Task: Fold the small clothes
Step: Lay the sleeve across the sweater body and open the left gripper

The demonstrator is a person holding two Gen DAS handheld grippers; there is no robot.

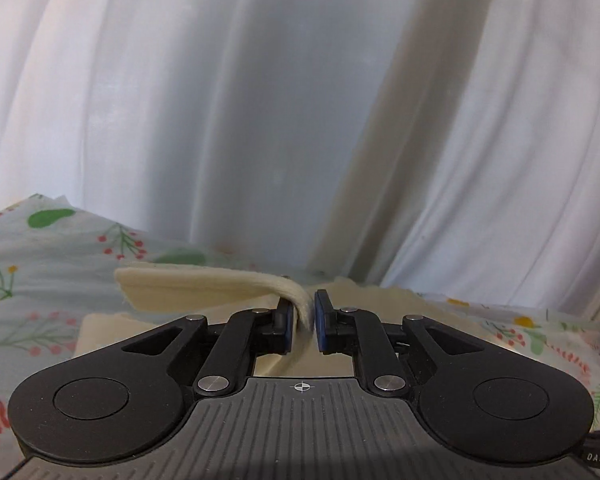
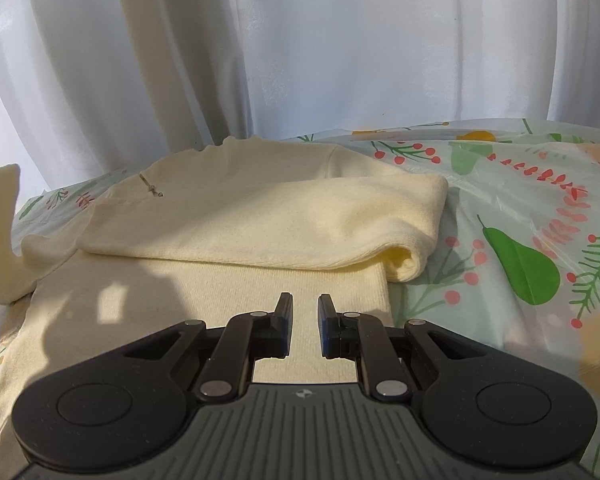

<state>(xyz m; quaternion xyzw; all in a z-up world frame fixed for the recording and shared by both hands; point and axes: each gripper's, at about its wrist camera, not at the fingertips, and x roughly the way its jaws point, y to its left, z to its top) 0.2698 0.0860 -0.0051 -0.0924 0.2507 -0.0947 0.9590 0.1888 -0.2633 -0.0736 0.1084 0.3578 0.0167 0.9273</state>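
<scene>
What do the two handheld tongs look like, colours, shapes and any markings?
Both the left tongs and right tongs match: black linkage arms with silver pivot pins, blue-edged pads on the fingertips, two round black discs, and a grey ribbed body bearing a small crosshair mark. A black cable tagged "DAS" runs beside the left one.

We see both handheld grippers as the same build. Left gripper (image 1: 303,320): matte black linkage arms, two round black discs at the sides, silver pivot screws, blue-faced pads on the fingers (image 1: 285,330), grey ribbed housing with a small crosshair mark; white letters "DAS" on a black part at the lower right. Right gripper (image 2: 305,325): same black arms, silver screws, blue pads, ribbed grey body, crosshair mark.
</scene>
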